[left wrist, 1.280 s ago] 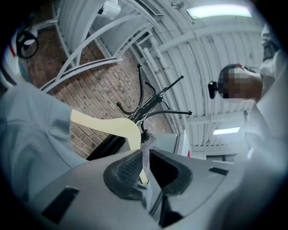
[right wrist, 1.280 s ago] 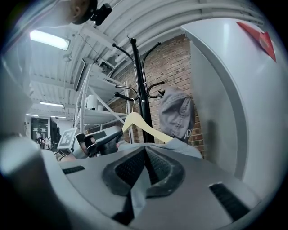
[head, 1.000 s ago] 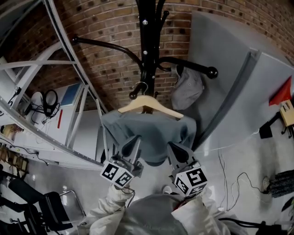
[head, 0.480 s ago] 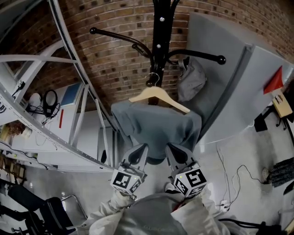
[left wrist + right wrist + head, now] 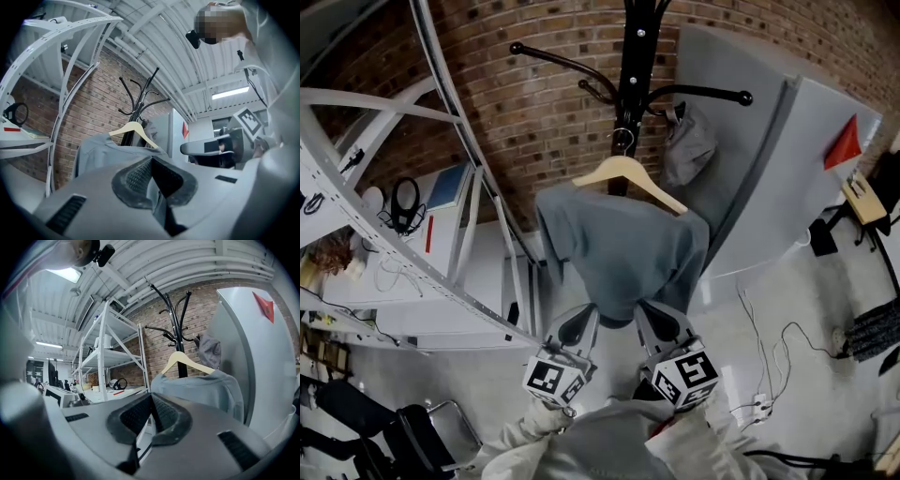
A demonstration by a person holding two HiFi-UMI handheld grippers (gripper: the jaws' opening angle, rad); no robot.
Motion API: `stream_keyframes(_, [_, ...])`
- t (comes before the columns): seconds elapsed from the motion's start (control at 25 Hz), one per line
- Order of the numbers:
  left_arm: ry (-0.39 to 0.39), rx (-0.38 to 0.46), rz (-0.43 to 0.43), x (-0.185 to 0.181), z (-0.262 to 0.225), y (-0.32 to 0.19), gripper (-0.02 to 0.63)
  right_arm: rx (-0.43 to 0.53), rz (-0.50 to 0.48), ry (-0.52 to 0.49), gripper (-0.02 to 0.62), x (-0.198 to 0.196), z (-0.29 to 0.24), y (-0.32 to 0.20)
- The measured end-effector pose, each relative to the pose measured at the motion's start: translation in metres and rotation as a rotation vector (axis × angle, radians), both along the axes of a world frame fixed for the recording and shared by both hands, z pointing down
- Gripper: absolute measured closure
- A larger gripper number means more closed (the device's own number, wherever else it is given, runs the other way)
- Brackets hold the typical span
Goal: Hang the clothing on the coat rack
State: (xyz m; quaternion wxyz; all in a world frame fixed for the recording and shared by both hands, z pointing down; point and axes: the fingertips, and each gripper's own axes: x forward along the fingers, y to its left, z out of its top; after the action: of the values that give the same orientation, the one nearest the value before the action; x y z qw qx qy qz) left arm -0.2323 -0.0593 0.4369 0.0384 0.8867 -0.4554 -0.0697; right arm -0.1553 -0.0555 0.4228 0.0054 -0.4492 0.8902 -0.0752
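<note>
From overhead alone, the hanger's hook [image 5: 622,139] shows.

At twelve o'clock in the head view the coat rack [image 5: 630,84] is smooth black metal with a slight gloss, against a rough, matt brick wall [image 5: 525,122]. The hanger [image 5: 628,176] is pale, smooth wood, and the clothing [image 5: 619,253] at the centre is soft matt grey-blue cloth, as is the grey cap [image 5: 689,145] at one o'clock. At six o'clock the left gripper [image 5: 581,323] and right gripper [image 5: 654,319] are matt grey plastic with dark, finely ribbed pads [image 5: 138,178].
</note>
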Motion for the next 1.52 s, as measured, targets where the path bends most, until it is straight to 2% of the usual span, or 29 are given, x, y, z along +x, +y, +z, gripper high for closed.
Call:
stream_keyframes(0.2, [-0.01,0.025,0.048,0.003,0.009,0.028,0.598,-0.021,0.024,0.015,0.571,0.002,0.005,0.029])
stream_keyframes(0.32, [-0.01,0.012,0.047,0.003,0.003,0.04,0.598,-0.028,0.023,0.023,0.571,0.0,0.005,0.042])
stream_keyframes(0.8, [-0.003,0.011,-0.014,0.006,-0.007,0.052,0.598,-0.026,0.022,0.012,0.571,0.01,0.003,0.054])
stream_keyframes(1.08, [-0.049,0.051,-0.035,0.027,-0.016,0.047,0.598,-0.011,0.019,0.007,0.571,0.033,0.0,0.048])
stream_keyframes(1.52, [-0.083,0.05,-0.098,0.046,-0.019,0.042,0.598,0.014,0.005,0.026,0.571,0.058,-0.002,0.041])
